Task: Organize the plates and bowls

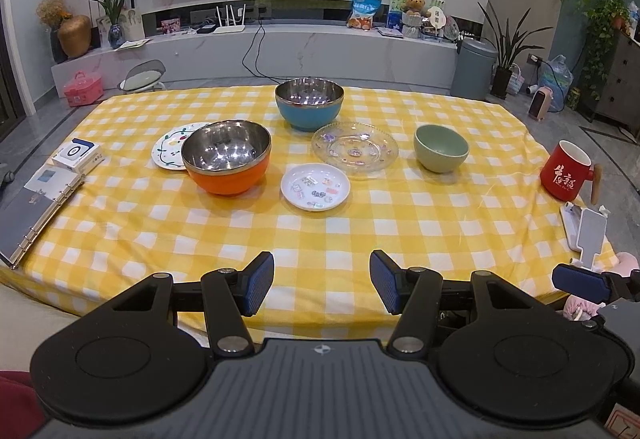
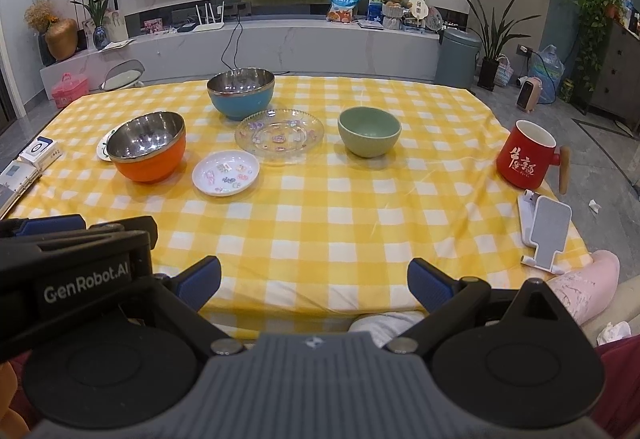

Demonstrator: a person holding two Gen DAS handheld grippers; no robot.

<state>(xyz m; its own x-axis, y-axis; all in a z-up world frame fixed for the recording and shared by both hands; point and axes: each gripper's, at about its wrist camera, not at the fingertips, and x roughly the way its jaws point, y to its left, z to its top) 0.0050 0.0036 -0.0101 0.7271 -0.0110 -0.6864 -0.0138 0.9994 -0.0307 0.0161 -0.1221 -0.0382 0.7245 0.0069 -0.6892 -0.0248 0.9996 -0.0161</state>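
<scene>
yellow checked cloth [image 1: 320,223] holds everything, landmark the orange bowl [image 1: 226,163]: patterned plate [image 1: 170,149] tucked partly behind it, small white plate [image 1: 315,186] just beside, glass plate [image 1: 354,146] and blue bowl [image 1: 309,104] beyond, green bowl [image 1: 441,148] well apart. left gripper [image 1: 322,285] and right gripper [image 2: 314,285] hover wide, empty (nothing touched). risk, i judge: thin glass slipping, or cloth bunching under a dragged plate.

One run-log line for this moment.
phase: start | left gripper: open, empty | right gripper: open, empty | orange steel-lined bowl: untouched | small white sticker plate: untouched

orange bowl [image 1: 226,162] upright, overlapping floral plate [image 1: 172,146]; blue bowl [image 1: 309,103] | green bowl [image 1: 441,148] | glass plate [image 1: 355,146] | white plate [image 1: 315,186]
</scene>
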